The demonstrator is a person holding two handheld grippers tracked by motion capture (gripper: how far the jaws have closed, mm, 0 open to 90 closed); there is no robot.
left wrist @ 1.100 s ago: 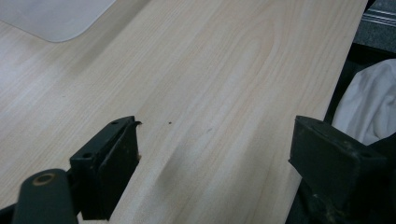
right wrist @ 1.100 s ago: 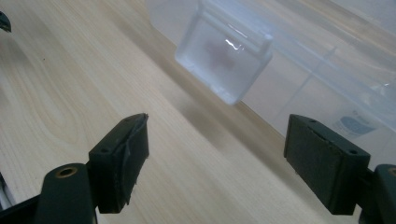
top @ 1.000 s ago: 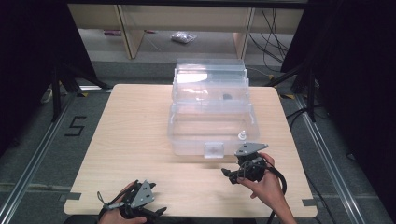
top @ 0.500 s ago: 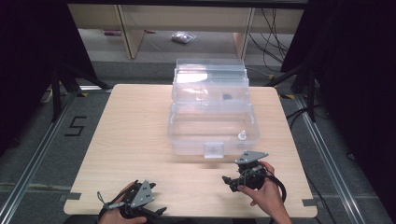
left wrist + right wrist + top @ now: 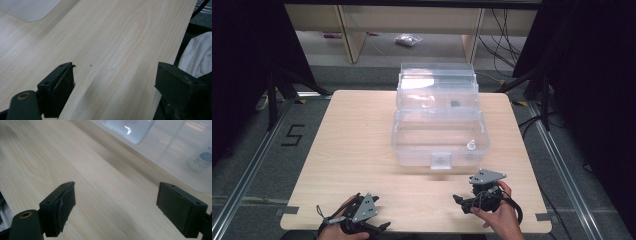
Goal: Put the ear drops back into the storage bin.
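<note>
The right gripper [image 5: 467,201] sat low at the near table [image 5: 362,140] edge, jaws spread wide and empty. Ahead of it stood the clear lidded box [image 5: 439,135], its front latch [image 5: 130,130] and a small bottle [image 5: 201,161] beyond the jaws. The left gripper [image 5: 379,227] was likewise spread, holding nothing. Judged advice: approach the latch squarely and slowly. The bottle's label was unreadable; a floor mark [image 5: 294,135] read "5".

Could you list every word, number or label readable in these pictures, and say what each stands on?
"5": black mark on the grey floor left of the table.
Round blue label on the small bottle inside the clear plastic box: too blurred to read.
Nothing else is legible.
</note>
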